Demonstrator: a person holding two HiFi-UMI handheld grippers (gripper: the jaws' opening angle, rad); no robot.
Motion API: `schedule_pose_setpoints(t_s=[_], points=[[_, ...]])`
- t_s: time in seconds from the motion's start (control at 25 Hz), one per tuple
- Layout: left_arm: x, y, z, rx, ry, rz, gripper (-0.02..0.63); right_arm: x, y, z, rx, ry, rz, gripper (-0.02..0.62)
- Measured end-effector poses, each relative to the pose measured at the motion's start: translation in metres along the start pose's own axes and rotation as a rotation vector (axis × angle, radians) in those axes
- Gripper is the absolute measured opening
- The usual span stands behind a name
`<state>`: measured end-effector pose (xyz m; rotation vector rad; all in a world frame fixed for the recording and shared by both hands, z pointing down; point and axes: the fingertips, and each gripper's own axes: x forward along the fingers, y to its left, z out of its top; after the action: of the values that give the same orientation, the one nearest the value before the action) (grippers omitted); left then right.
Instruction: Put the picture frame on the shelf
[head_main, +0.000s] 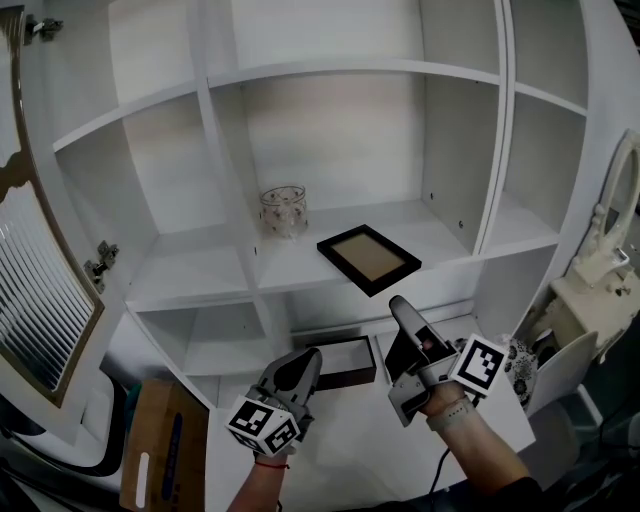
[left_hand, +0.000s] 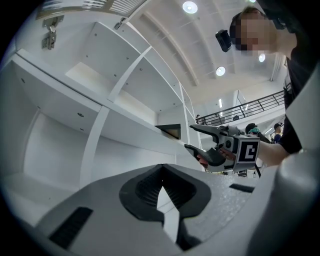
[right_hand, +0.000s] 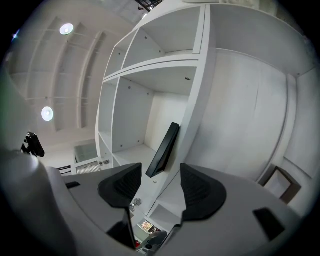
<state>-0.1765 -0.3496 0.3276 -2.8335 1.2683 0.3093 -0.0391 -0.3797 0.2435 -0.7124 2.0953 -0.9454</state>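
Note:
A black picture frame (head_main: 368, 258) with a tan panel lies flat on the middle shelf (head_main: 300, 262) of a white shelf unit, its near corner at the shelf's front edge. Just below and in front of it is my right gripper (head_main: 402, 330), open and holding nothing. In the right gripper view the frame (right_hand: 163, 150) shows edge-on beyond the wide-apart pads (right_hand: 120, 187). My left gripper (head_main: 303, 365) hangs lower left, shut and empty. From the left gripper view I see the frame's edge (left_hand: 170, 131) and the right gripper (left_hand: 200, 138) beside it.
A glass jar (head_main: 283, 210) stands at the back left of the same shelf. A second dark frame (head_main: 345, 360) lies on the lower ledge between the grippers. An open cabinet door (head_main: 40, 290) is on the left, a cardboard box (head_main: 160, 450) below it, and a white vanity mirror (head_main: 610, 240) on the right.

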Motion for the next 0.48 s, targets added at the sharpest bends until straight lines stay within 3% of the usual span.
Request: schedule_pose_setpoints(t_s=[0.2, 0.48], points=[[-0.015, -0.002, -0.019, -0.016, 0.017, 0.014, 0.005, -0.014, -0.012, -0.013, -0.014, 0.022, 0.023, 0.233], [-0.041, -0.001, -0.04, -0.023, 0.057, 0.054, 0.005, -0.034, -0.029, -0.034, -0.052, 0.034, -0.005, 0.055]])
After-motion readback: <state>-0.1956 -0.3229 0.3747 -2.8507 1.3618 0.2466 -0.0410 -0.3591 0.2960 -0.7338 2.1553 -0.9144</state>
